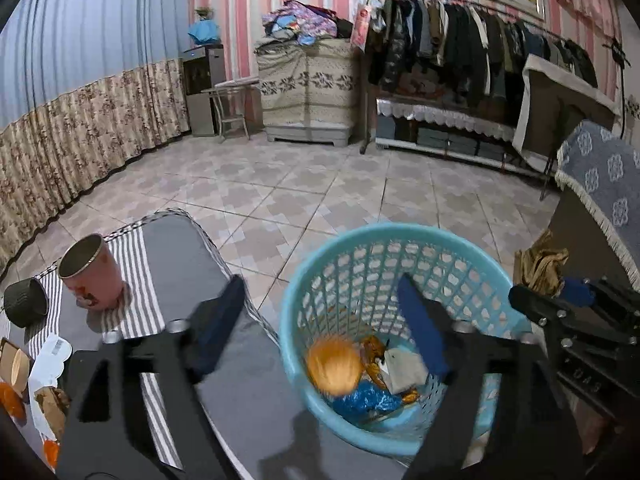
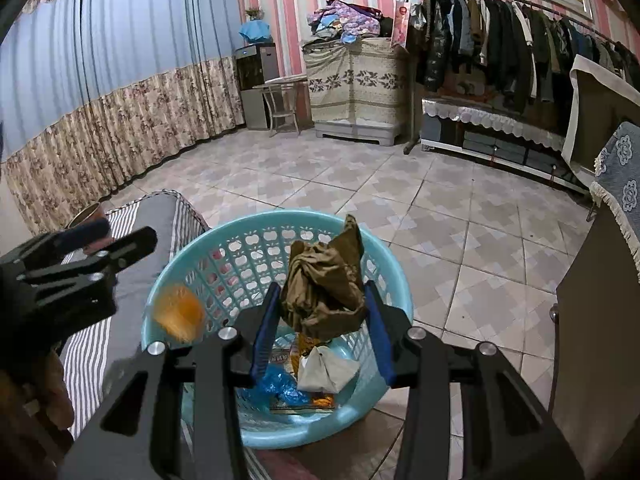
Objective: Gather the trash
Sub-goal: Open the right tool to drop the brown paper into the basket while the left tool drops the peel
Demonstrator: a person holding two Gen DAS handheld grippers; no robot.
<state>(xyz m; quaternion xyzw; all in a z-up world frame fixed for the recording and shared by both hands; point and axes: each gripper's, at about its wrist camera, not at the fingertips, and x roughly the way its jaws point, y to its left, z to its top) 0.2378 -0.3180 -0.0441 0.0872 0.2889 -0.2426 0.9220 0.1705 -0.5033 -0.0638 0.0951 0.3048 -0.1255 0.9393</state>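
Far left of the left wrist view, on the striped cloth of the tabletop (image 1: 168, 248): a dark bowl (image 1: 25, 303) tipped on its side, and beside it a pink cup (image 1: 91, 271) standing upright. Paper scraps (image 1: 48, 360) and orange peel (image 1: 11, 400) lie near the left edge.

Left tongs (image 1: 322, 322): apart, nothing between them. One finger is over the tabletop edge, the other over the blue basket (image 1: 304, 280). A blurred orange object (image 1: 334, 366) is inside the basket's rim, clear of both fingers; whether it rests on the contents cannot be told.

The basket stands on the tiled floor, just beside the tabletop. Contents visible: blue plastic (image 1: 368, 398), a pale folded wrapper (image 1: 406, 370), and orange-printed packaging (image 1: 374, 356).

Right tongs (image 2: 320, 308): clamped on a crumpled brown bag (image 2: 324, 280), held above the basket opening, clear of the trash below.
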